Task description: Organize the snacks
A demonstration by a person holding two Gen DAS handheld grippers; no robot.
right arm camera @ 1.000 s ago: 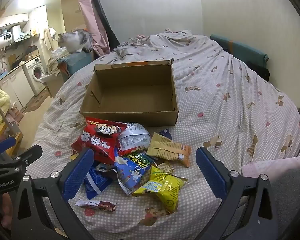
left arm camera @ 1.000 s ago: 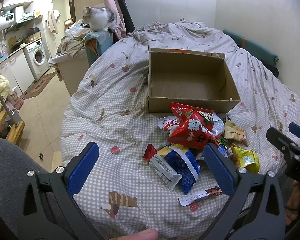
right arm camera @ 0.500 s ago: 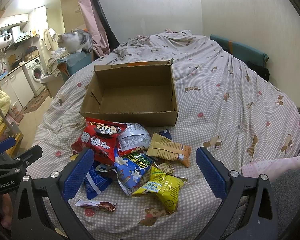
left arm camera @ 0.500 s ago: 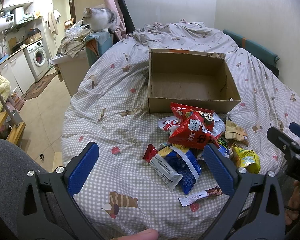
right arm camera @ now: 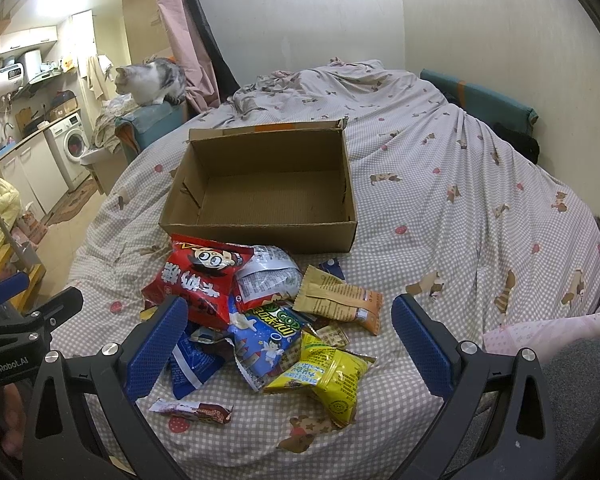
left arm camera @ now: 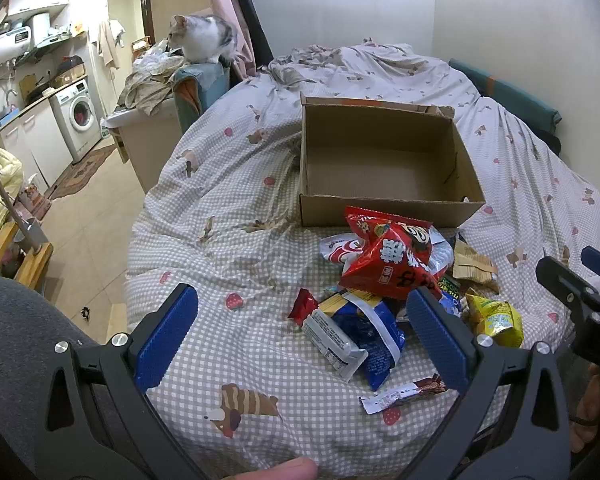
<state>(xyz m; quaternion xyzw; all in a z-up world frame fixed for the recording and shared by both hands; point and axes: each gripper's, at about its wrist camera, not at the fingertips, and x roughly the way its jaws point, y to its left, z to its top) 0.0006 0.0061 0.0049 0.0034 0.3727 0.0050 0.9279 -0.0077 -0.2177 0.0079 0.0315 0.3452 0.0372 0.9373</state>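
While neither tool has yet touched anything, we record the left hand-held gripper point(left arm camera: 302, 326) with its blue pads spread wide and empty, hovering over the checked bed cover point(left arm camera: 220, 240). To its right lies the heap of snack packets point(right arm camera: 260, 312), near the front wall of the open brown cardboard box point(right arm camera: 260, 188), which stands empty on the bed. The right hand-held gripper point(right arm camera: 290, 340) is likewise spread and empty, with the heap just ahead, between its pads.

We count one box and roughly ten packets; those underneath overlap, so the tally is not firm. Among them: one large red crinkled bag point(right arm camera: 198, 280), one silver foil pack point(right arm camera: 268, 276), one tan paper pouch point(right arm camera: 340, 296), one yellow packet point(right arm camera: 332, 372), and one slim wrapped bar point(right arm camera: 192, 410) lying crosswise nearest us.

We judge the right gripper better placed: the yellow packet lies just ahead of it, long axis slanting left to right.

A grey-and-white cat point(left arm camera: 202, 42) sits well apart.
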